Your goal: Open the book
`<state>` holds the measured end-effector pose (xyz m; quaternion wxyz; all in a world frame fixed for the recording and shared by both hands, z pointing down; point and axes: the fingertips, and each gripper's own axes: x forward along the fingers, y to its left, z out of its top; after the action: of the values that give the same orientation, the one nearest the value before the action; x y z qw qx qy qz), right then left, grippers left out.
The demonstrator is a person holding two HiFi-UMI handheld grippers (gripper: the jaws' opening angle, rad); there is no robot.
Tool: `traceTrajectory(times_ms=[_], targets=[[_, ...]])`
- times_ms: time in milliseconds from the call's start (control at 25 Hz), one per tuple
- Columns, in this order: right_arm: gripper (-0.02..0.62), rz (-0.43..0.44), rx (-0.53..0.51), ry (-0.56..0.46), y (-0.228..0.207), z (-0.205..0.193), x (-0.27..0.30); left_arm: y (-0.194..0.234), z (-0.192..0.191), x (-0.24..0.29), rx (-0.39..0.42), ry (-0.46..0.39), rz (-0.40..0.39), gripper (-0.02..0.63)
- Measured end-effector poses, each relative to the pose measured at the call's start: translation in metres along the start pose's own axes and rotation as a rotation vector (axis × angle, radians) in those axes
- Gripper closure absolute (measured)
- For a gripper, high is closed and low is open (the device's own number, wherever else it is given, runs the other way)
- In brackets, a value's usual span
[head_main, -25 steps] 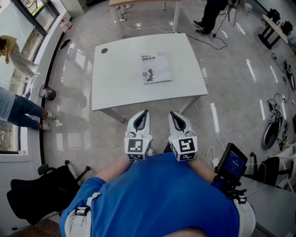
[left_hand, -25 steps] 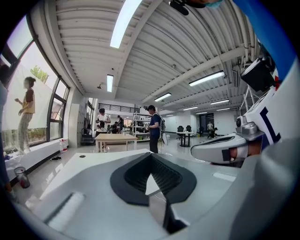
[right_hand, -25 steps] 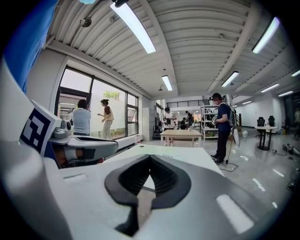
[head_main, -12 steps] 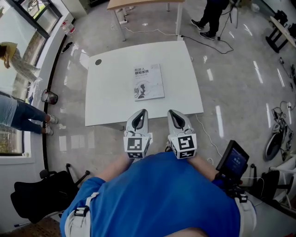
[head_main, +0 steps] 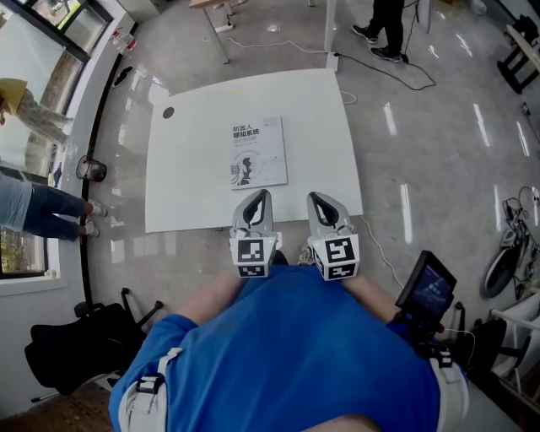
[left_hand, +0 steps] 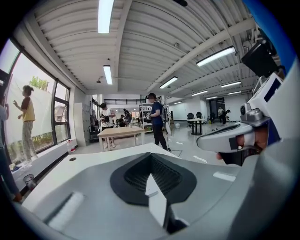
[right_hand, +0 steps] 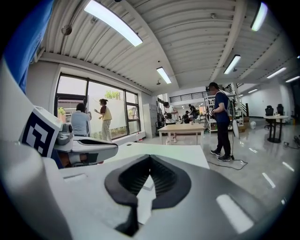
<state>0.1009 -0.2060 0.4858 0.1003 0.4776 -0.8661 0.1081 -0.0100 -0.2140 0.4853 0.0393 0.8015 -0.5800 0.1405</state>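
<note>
A closed book [head_main: 257, 152] with a pale cover and dark print lies flat on the white table [head_main: 186, 186], slightly right of its middle. My left gripper [head_main: 261, 195] and right gripper [head_main: 317, 197] are side by side at the table's near edge, both pointing towards the book and short of it. Each is shut with nothing in it. In the left gripper view the left gripper [left_hand: 151, 154] has its jaws meeting at the tip; the right gripper [right_hand: 149, 158] looks the same in its own view. The book is not clear in either gripper view.
A person [head_main: 388, 25] stands beyond the table's far right corner near floor cables. A wooden table [right_hand: 182, 127] stands further back. Two people [head_main: 25, 152] are at the window on the left. A black office chair [head_main: 67, 354] and a tablet on a stand [head_main: 426, 291] flank me.
I have walked up to the table: it and the book have come nearer in the head view. Both grippers, earlier short of the table, now reach its near edge. Both stay shut.
</note>
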Motion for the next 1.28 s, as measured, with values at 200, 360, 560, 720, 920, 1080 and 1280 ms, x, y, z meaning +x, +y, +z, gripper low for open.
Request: traceTrajectory(times_ms=[200, 360, 560, 720, 920, 1080, 1280], targets=[[0.592, 0.007, 0.005, 0.041, -0.013, -0.013, 0.020, 0.004, -0.021, 0.026, 0.003, 0.064, 0.013, 0.600], [0.592, -0.003, 0.016, 0.089, -0.019, -0.029, 0.033, 0.004, -0.041, 0.042, 0.005, 0.119, -0.003, 0.600], [0.592, -0.025, 0.031, 0.148, -0.029, -0.045, 0.050, 0.003, -0.075, 0.069, 0.055, 0.212, -0.036, 0.600], [0.592, -0.041, 0.044, 0.185, -0.036, -0.057, 0.060, -0.002, -0.097, 0.090, 0.129, 0.268, -0.049, 0.598], [0.592, -0.047, 0.061, 0.233, -0.053, -0.073, 0.065, -0.022, -0.118, 0.114, 0.180, 0.318, -0.082, 0.598], [0.592, -0.051, 0.067, 0.252, -0.063, -0.080, 0.067, -0.035, -0.135, 0.129, 0.238, 0.345, -0.109, 0.456], [0.592, -0.043, 0.057, 0.265, -0.064, -0.084, 0.064, -0.030, -0.146, 0.136, 0.286, 0.369, -0.054, 0.439]])
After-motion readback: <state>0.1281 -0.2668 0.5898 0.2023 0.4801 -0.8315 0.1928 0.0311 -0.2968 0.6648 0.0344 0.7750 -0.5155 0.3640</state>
